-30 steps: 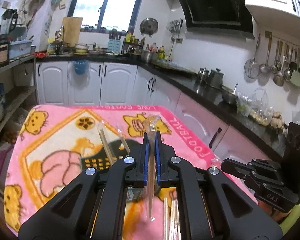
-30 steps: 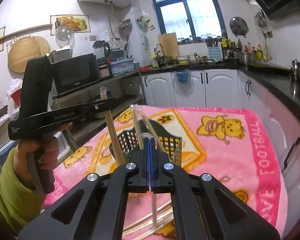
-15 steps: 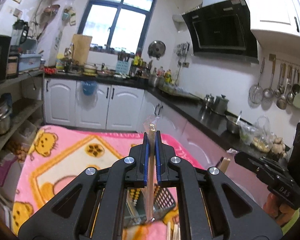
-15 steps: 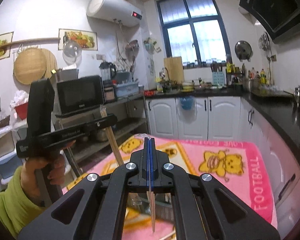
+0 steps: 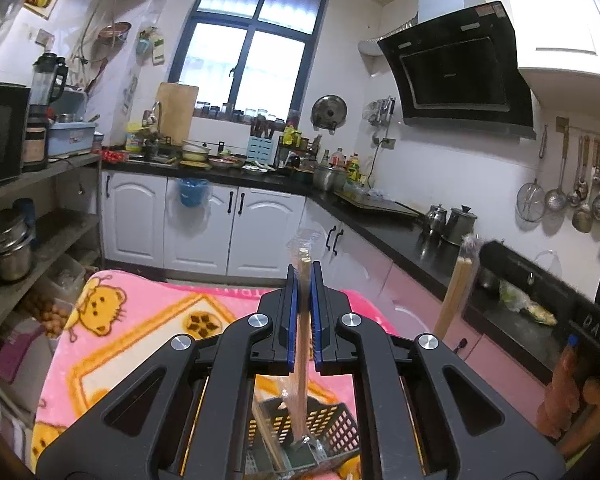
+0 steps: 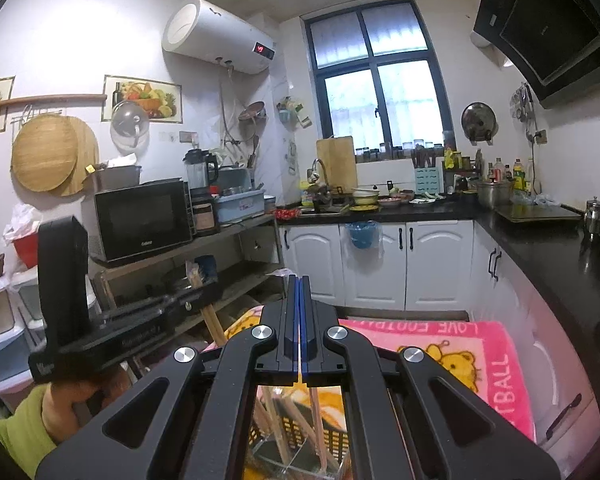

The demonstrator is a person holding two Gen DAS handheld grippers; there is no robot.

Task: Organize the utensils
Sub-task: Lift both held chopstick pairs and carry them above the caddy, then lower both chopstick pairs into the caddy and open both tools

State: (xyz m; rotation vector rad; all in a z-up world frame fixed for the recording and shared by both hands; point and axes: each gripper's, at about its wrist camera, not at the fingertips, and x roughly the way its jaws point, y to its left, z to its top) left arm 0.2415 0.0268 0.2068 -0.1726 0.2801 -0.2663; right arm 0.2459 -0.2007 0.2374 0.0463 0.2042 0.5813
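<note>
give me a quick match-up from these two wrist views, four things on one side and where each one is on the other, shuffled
Things:
1. wrapped chopsticks
2. black basket
3. water heater
4. blue bag

Places:
A. hung on a white cabinet door under the counter
B. high on the wall, left of the window
C. on the pink blanket, below the tongs
D. clamped between the pads of the left tongs

Pairs: 1-D, 2-C, 3-B, 4-A
</note>
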